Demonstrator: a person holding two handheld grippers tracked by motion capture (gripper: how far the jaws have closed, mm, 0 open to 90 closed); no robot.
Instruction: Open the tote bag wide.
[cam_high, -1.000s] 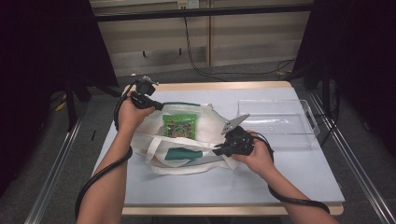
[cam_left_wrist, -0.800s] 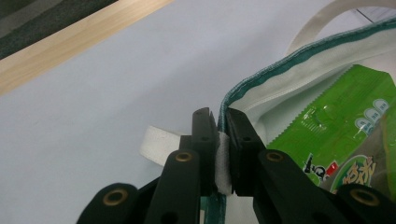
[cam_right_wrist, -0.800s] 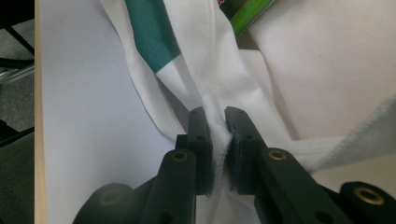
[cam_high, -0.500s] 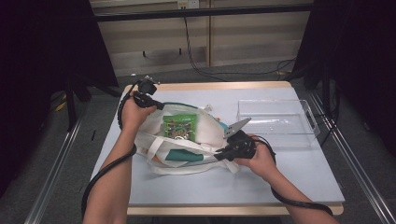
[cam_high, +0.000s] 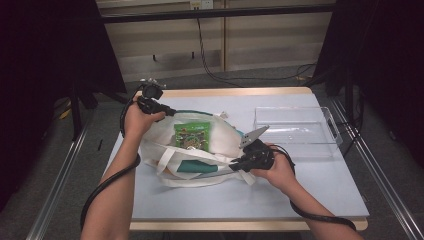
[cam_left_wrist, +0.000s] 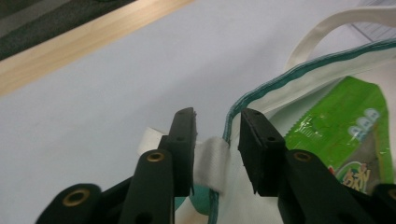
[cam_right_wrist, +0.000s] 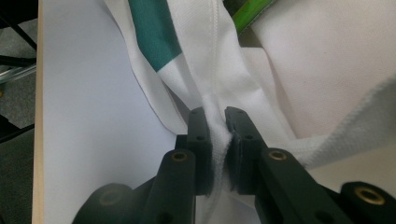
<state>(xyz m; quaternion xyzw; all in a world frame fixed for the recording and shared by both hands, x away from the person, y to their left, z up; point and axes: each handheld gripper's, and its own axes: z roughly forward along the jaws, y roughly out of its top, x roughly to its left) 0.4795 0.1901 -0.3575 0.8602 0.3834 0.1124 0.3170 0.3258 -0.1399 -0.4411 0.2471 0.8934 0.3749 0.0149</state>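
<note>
A white tote bag with teal trim lies open in the middle of the table, with a green snack packet in its mouth. My left gripper is at the bag's far-left rim. In the left gripper view its jaws have just been opening. They stand apart around the teal-edged rim and a white strap tab without pressing either. The packet lies just beyond. My right gripper is at the bag's near-right side. There my right gripper is shut on a fold of the white strap.
A clear plastic tray stands at the back right of the pale blue table. Cables trail from both grippers toward the near edge. Metal rails run along both sides of the table, and the floor lies beyond its wooden far edge.
The left hand has shifted slightly at the bag's far-left rim, and the bag's mouth has sagged a little. The right hand keeps its place and its hold.
</note>
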